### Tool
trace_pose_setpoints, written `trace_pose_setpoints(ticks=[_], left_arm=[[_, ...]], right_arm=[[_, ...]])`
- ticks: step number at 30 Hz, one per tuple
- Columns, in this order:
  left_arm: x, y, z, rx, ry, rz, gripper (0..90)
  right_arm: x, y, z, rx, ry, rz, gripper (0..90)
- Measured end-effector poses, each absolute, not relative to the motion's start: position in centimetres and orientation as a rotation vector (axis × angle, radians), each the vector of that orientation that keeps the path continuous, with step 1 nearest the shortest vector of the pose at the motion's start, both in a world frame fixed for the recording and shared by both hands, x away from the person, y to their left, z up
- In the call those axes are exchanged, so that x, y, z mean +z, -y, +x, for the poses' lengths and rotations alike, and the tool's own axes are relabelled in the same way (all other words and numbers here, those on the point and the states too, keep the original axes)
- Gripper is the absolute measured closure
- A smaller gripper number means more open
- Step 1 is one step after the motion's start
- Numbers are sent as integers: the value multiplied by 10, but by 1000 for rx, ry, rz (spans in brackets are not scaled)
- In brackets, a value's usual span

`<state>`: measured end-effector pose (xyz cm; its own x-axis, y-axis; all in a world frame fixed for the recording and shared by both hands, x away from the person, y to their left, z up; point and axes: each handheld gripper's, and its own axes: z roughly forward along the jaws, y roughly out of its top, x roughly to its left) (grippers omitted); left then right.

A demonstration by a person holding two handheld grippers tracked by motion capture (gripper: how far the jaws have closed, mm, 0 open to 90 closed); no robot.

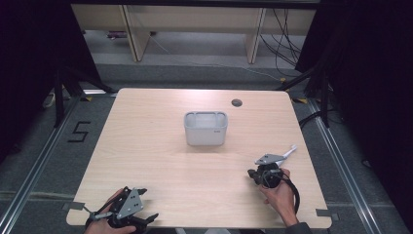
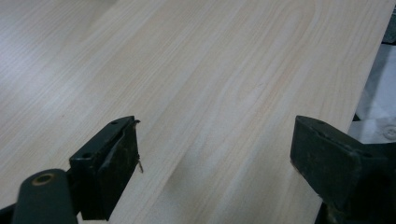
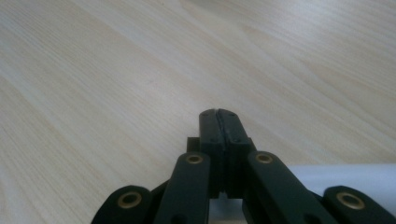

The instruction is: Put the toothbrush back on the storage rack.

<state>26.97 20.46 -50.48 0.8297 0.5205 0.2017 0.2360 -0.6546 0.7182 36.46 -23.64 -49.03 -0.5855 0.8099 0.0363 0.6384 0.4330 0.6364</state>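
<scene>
A person's hand holds my left gripper (image 1: 147, 204) at the table's near left corner. Its jaws stand wide apart over bare wood, and in the left gripper view (image 2: 215, 135) nothing lies between them. Near the right front of the table, another hand holds my right gripper (image 1: 252, 173), low over the wood. The right gripper view shows its jaws (image 3: 218, 114) pressed together with nothing between them. A slim white piece (image 1: 290, 152) sticks out beside the grey plate on that gripper. A white shape (image 3: 345, 179) also lies at that view's lower right; I cannot tell what it is.
A pale grey open bin (image 1: 205, 128) stands at the middle of the light wooden table (image 1: 160, 161). A small round hole (image 1: 236, 102) sits near the far edge. Dark curtains flank both sides, and cables trail on the floor beyond.
</scene>
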Motion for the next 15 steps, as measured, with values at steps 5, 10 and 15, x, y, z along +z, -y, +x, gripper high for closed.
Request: trace_pose_setpoints(ticks=[5,10,15], left_arm=[[-505,-205,270,514,-548,2293,148],[-505,-205,270,513,-548,2287,148],[-505,-204,269,502,-549,2282,148]], right_arm=[[-491,242,359,893,-2423,1241,895],[-492,247,351,904,-2422,1252,895],[-493,252,344,928,-2411,1256,894]])
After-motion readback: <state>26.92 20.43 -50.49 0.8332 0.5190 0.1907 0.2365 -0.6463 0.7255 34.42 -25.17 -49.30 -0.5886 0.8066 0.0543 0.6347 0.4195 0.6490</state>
